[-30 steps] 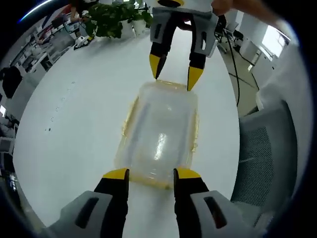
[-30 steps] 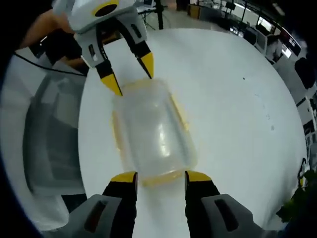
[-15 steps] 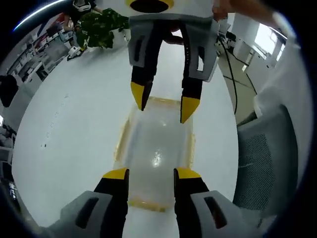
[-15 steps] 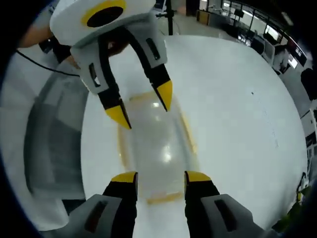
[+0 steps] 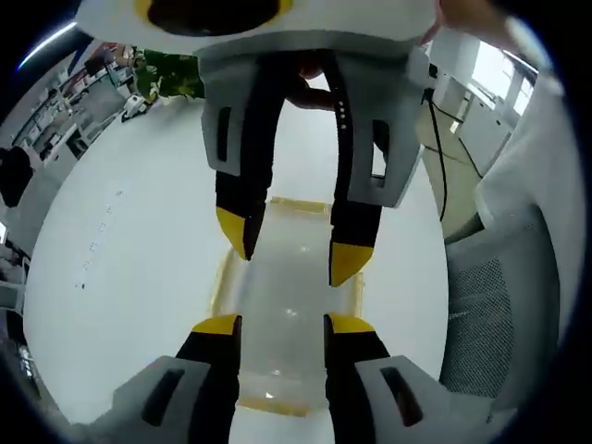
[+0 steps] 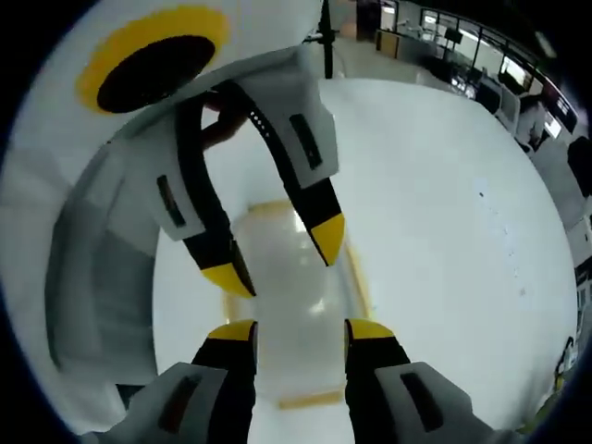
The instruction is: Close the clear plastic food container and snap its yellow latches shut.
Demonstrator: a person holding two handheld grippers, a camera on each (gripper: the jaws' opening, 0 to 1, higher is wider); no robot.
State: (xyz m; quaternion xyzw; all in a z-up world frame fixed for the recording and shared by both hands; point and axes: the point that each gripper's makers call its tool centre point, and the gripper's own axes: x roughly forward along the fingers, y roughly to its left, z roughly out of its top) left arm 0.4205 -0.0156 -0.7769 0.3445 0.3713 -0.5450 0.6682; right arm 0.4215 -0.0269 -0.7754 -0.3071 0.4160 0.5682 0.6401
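Note:
A clear plastic food container (image 5: pixel 289 301) with yellow latches (image 5: pixel 223 277) along its rim lies on the white table (image 5: pixel 139 250), lid on top. My left gripper (image 5: pixel 282 326) stands open over its near end, jaws either side of the lid's middle. My right gripper (image 5: pixel 292 250) reaches in from the top, open, with its yellow tips close above the lid's far half. In the right gripper view the container (image 6: pixel 294 305) sits under my right gripper (image 6: pixel 301 331), and my left gripper (image 6: pixel 277 257) faces it, nearly tip to tip. I cannot tell whether any fingertip touches the lid.
A grey mesh chair (image 5: pixel 495 305) stands beside the table edge, seen also as the chair (image 6: pixel 92 277) in the right gripper view. A black cable (image 5: pixel 435 139) hangs near that edge. A green plant (image 5: pixel 171 72) sits at the table's far end.
Both grippers have closed in on each other over the container, so each looms much larger in the other's view. The container has stayed in place; both pairs of jaws remain open.

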